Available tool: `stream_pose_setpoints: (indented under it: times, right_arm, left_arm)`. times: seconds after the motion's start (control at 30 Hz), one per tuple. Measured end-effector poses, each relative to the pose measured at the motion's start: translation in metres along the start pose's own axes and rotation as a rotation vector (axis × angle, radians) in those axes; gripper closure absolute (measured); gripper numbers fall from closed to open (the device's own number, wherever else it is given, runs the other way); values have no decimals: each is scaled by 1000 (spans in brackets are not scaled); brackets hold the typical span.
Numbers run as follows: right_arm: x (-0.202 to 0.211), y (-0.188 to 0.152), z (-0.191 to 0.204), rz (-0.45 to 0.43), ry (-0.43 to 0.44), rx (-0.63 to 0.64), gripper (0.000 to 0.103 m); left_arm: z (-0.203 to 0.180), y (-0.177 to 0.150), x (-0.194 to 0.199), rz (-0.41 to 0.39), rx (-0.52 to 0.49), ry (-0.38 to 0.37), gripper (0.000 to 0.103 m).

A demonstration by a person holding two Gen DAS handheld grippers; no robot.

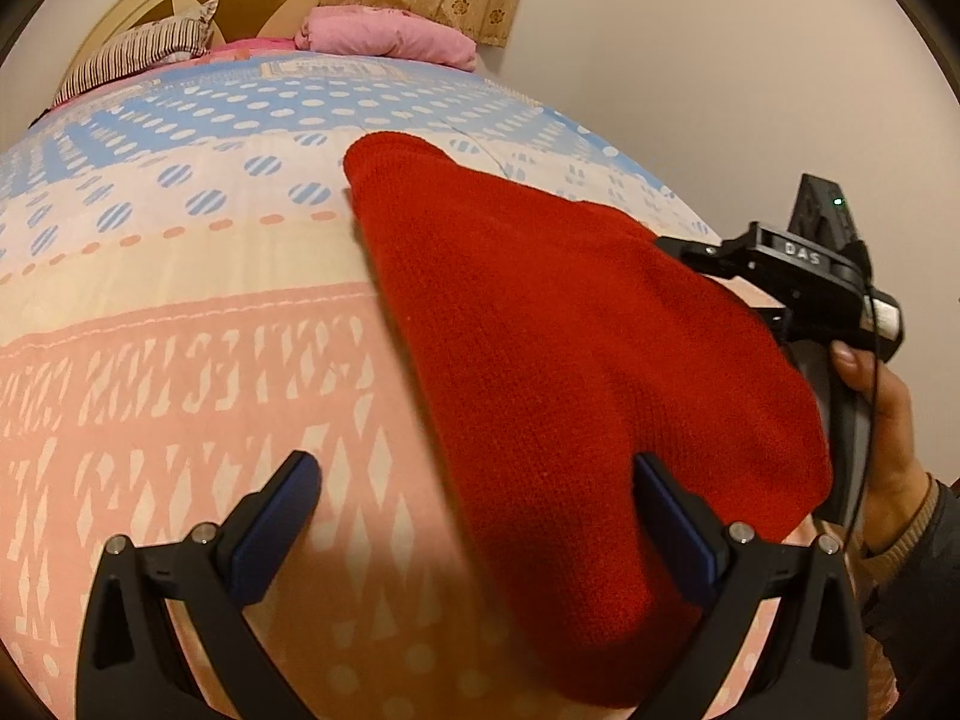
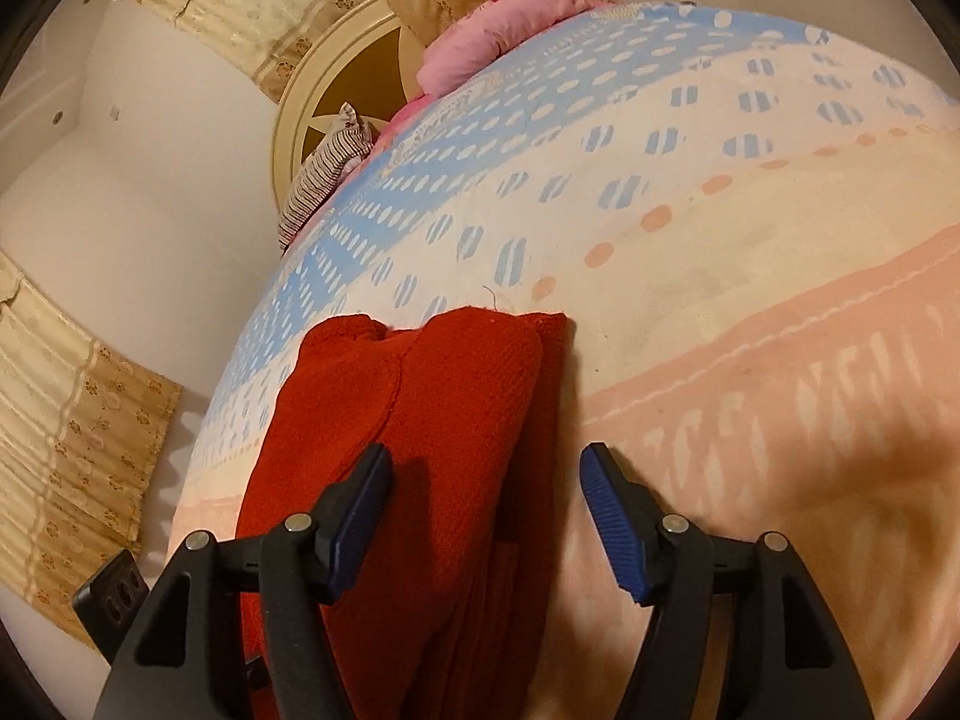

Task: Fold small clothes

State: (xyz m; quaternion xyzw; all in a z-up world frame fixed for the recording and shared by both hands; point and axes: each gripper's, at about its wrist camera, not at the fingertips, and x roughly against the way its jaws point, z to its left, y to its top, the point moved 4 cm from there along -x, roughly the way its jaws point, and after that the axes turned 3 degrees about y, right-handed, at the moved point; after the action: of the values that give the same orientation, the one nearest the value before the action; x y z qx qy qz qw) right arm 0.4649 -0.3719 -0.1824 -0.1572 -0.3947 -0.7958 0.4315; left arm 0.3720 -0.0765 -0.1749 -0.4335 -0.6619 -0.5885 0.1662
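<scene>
Red knitted garment (image 1: pixel 576 360) lying on the bed's patterned bedsheet (image 1: pixel 180 312), already doubled over on itself, with a rounded folded edge at the far end and layered edges showing in the right wrist view (image 2: pixel 420 432). Exact kind of garment hard to tell; possibly a small sweater.

Left gripper (image 1: pixel 477 510) spread wide and empty, one finger over bare sheet, the other over the near part of the knit. Right gripper (image 2: pixel 486 516) likewise spread and empty, hovering above the garment's near end, one finger above the red cloth, the other above the pink band of the sheet. Seen from the left wrist, the right gripper's body (image 1: pixel 804 276) sits at the garment's far side, held in the person's right hand (image 1: pixel 882 414).

Judged from the look: soft, light, limp wool-like knit, thick enough to hold a crease loosely but prone to sagging and stretching if lifted by a single layer. Not slippery, not fragile; loose loops liable to snag on the finger pads. Best taken at corners or along a doubled edge, pinching all layers together, one gripper at each end, to keep the fold from sliding apart.

Striped pillow (image 1: pixel 138 54) and pink bedding (image 1: pixel 384 36) well apart, at the headboard.
</scene>
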Motion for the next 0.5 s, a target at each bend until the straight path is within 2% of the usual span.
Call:
stream_pose_setpoints:
  times: [0.33,0.4,0.5]
  right_arm:
    - [-23,7,10,39,60,34,37]
    - [-26,6,13,51,71,47,44]
    - [-27,3,9,63,108,22,60]
  left_arm:
    - [3,0,3,-11,30,-54,0]
    - [2,0,3,-13,32,-71,1]
    - [-1,-1,4,-13,21,-110,14]
